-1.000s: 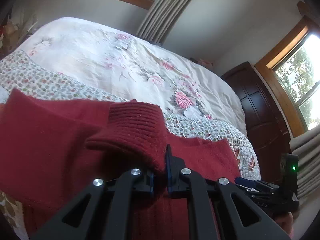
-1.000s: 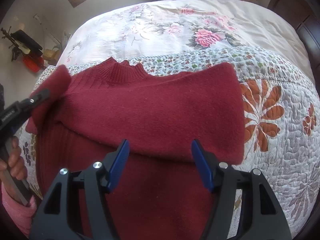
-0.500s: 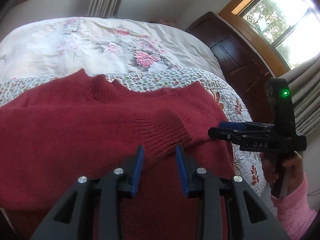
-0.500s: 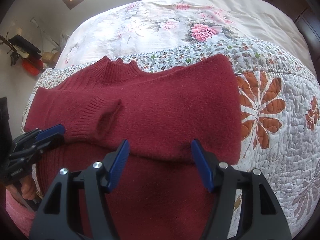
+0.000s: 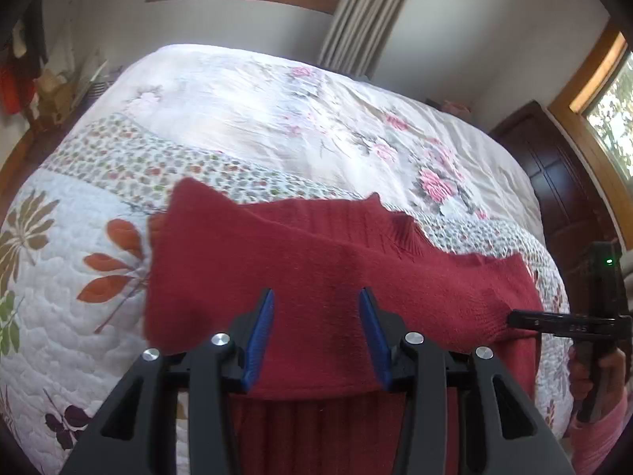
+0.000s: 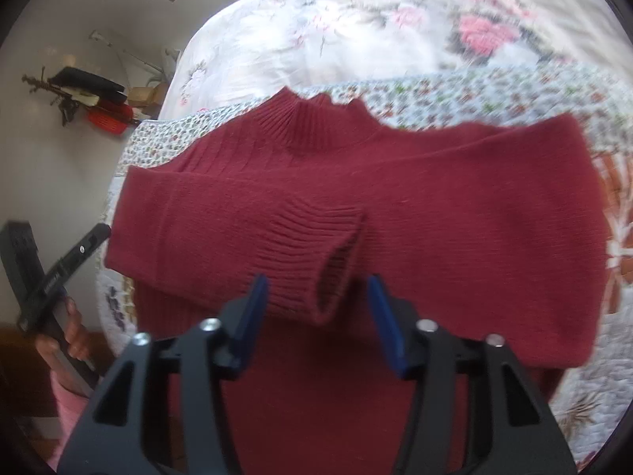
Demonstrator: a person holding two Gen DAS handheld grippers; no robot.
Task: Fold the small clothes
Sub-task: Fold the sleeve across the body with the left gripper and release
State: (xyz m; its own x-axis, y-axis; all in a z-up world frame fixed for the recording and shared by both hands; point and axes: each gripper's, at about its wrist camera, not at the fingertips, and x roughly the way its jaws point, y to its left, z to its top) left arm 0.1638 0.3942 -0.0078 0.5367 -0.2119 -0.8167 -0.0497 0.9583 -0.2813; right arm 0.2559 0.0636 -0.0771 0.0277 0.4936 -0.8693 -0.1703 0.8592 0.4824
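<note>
With both sleeves laid across the chest of the red sweater (image 6: 395,206) on the bed (image 6: 356,19), left gripper (image 5: 316,332) and right gripper (image 6: 312,312) hover with fingers released, empty; next likely grasping the hem at 6 o'clock and folding it toward the collar at 12.

Bare quilt (image 5: 71,316) free left of red sweater (image 5: 316,269), folded sleeve cuff (image 6: 316,253) lying between right tool (image 6: 316,312) fingers
</note>
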